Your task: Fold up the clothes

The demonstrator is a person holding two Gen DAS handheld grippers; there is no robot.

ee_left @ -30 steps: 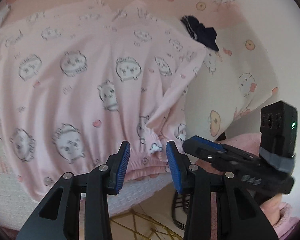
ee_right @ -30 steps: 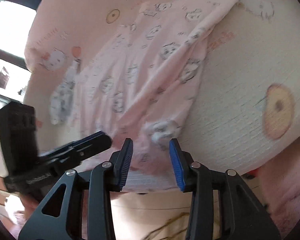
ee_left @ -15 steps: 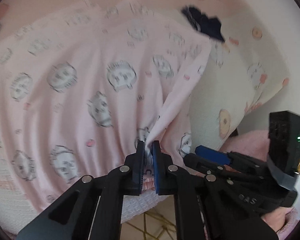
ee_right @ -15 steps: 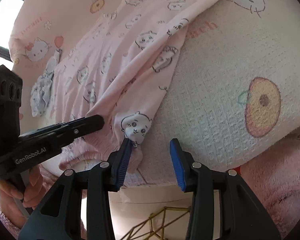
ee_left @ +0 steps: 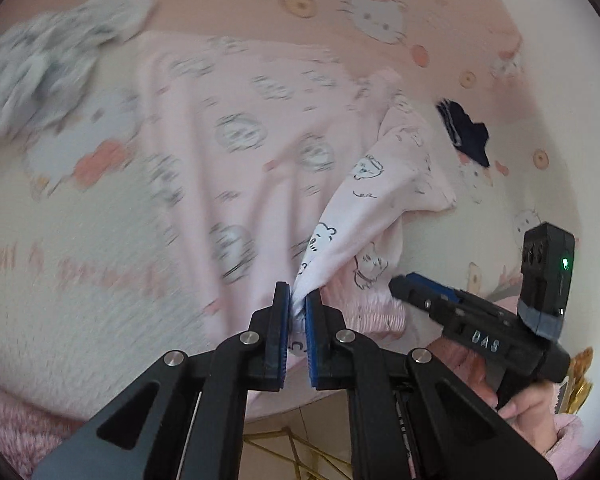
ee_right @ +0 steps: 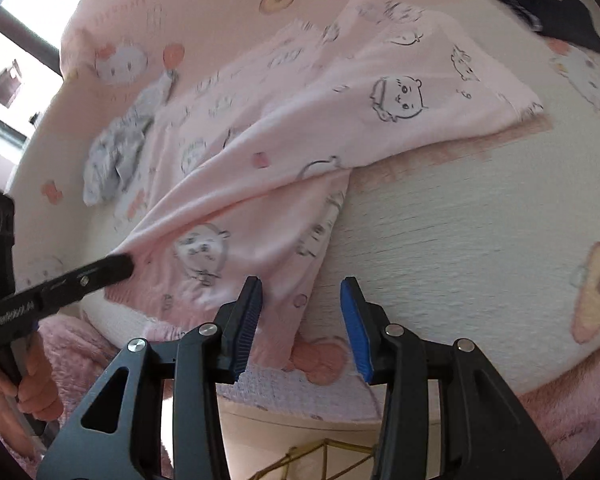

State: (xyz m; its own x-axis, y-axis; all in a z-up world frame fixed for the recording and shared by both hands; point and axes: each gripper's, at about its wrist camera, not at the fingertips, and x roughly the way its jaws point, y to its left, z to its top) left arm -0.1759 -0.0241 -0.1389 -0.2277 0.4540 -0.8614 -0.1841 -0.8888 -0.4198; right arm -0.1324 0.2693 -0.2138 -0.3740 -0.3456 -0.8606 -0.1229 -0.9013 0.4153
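Note:
A pink garment (ee_left: 240, 136) printed with cartoon faces lies spread on the bed cover (ee_left: 80, 280). My left gripper (ee_left: 298, 304) is shut on a pinch of its near edge, and a taut fold runs up from the pads across the cloth. In the right wrist view the left gripper (ee_right: 120, 266) holds that fold of the pink garment (ee_right: 380, 120) at the left. My right gripper (ee_right: 300, 286) is open just above the garment's buttoned near corner, with nothing pressed between its pads. In the left wrist view the right gripper (ee_left: 400, 282) sits to the right, held by a hand.
A grey-white patterned garment (ee_left: 52, 52) (ee_right: 116, 152) lies on the cover left of the pink one. A dark navy garment (ee_left: 464, 132) (ee_right: 552, 20) lies at the far right. The bed's near edge drops to a floor with a gold wire frame (ee_right: 328, 456). A window (ee_right: 12, 60) is at upper left.
The left gripper shut on the garment's near edge, then moved left, dragging a fold with it. The right gripper stayed open and shifted along the near edge.

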